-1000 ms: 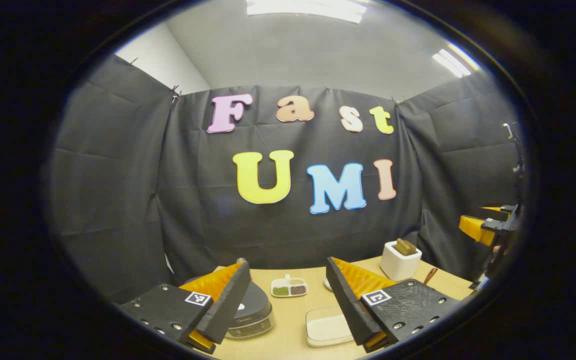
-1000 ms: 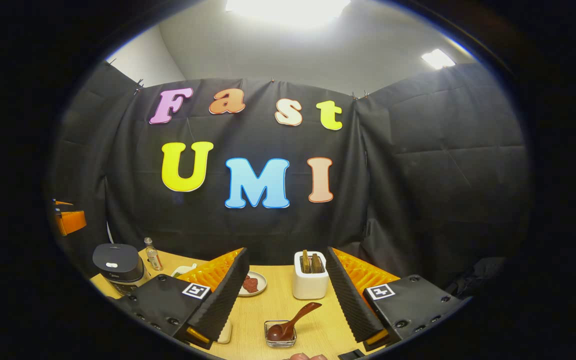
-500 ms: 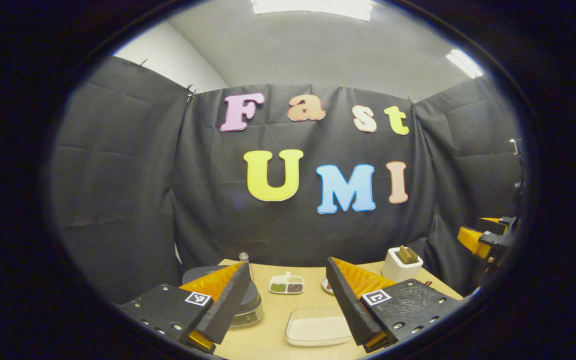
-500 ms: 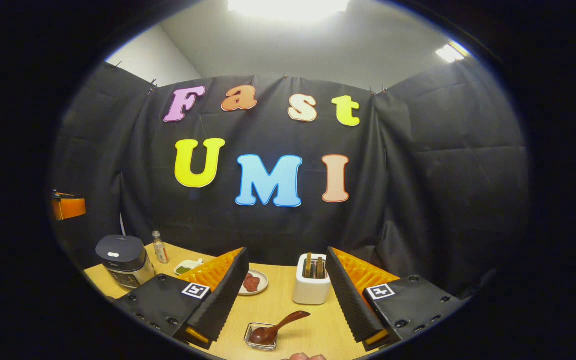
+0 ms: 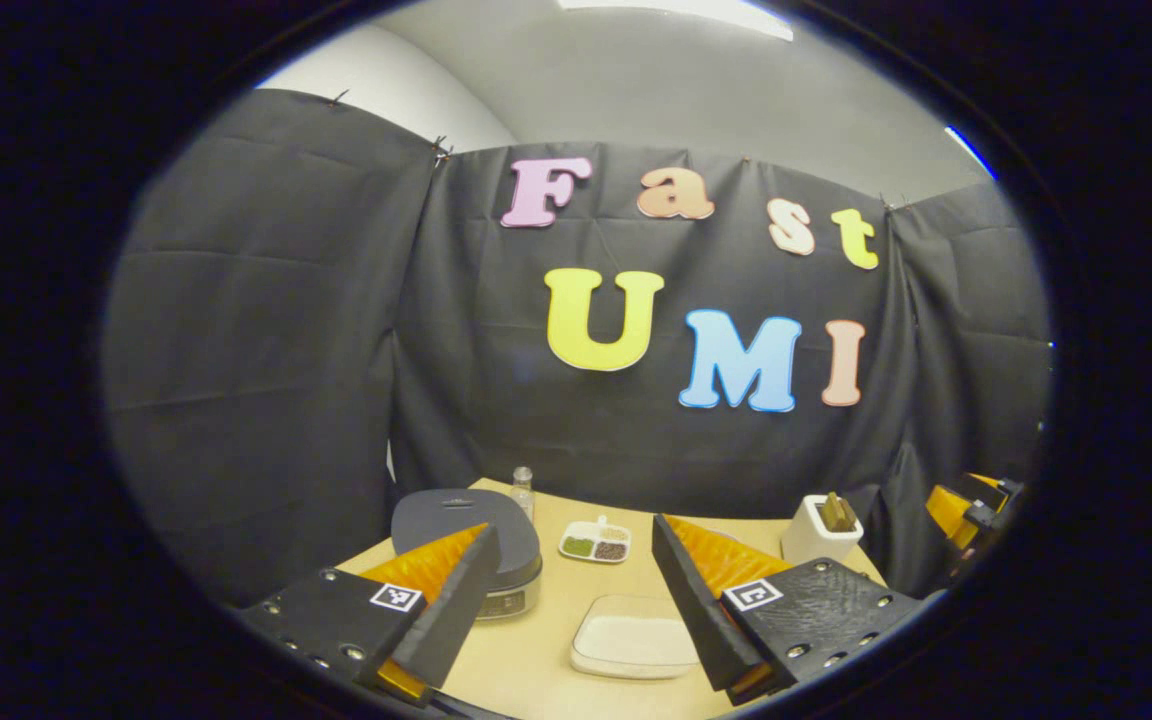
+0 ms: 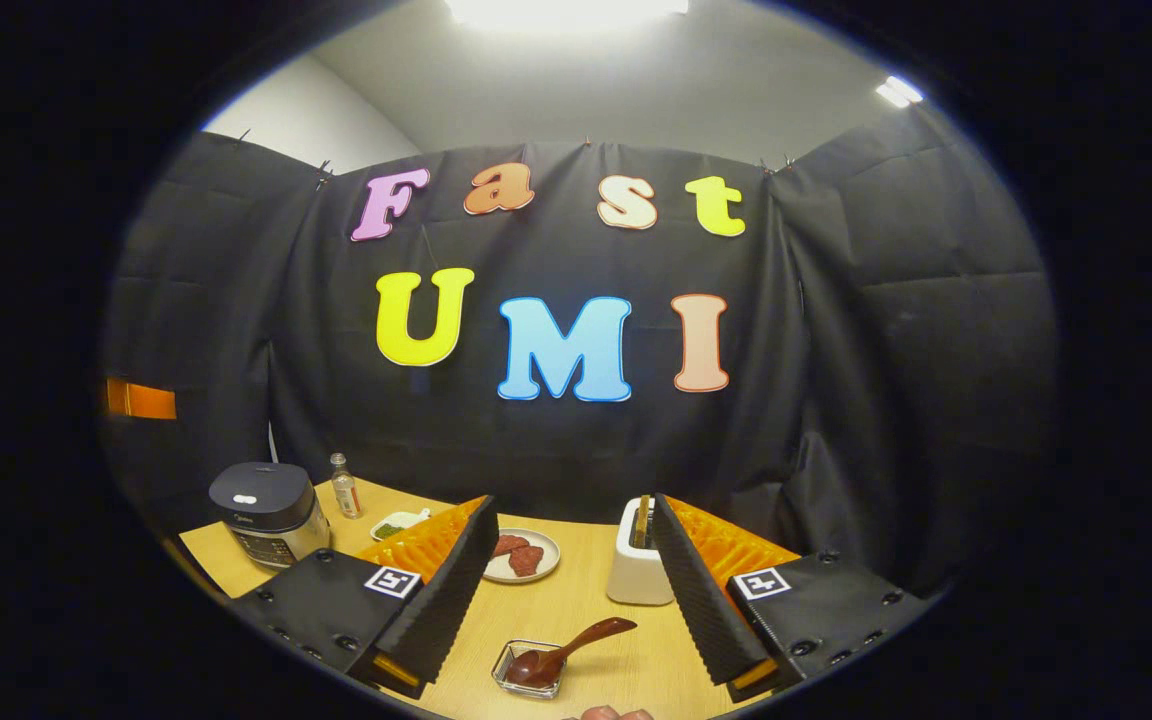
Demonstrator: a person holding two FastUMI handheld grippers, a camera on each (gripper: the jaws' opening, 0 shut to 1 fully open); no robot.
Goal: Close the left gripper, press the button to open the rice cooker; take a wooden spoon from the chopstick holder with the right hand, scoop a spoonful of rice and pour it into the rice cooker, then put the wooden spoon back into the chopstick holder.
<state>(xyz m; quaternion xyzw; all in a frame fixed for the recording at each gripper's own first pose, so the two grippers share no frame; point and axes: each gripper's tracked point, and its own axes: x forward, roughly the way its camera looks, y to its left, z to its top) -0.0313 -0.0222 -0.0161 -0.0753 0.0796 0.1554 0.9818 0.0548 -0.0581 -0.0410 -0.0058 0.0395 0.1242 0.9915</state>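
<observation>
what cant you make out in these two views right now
- Rice cooker, left gripper view: front and button hidden behind the left hand-held gripper finger.
- Chopstick holder, right gripper view: right side covered by the right hand-held gripper finger.
- Divided dish, left gripper view: contents too small to identify.

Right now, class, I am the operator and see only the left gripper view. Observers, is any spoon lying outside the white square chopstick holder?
Observer: Yes. In the right gripper view a dark brown spoon rests with its bowl in a small clear glass dish.
Operator: What stands beyond it?
Observer: A round plate with red slices, left of the white chopstick holder.
Operator: Does the right gripper hold anything?
Observer: No. The right gripper is open, with nothing between its fingers.
</observation>
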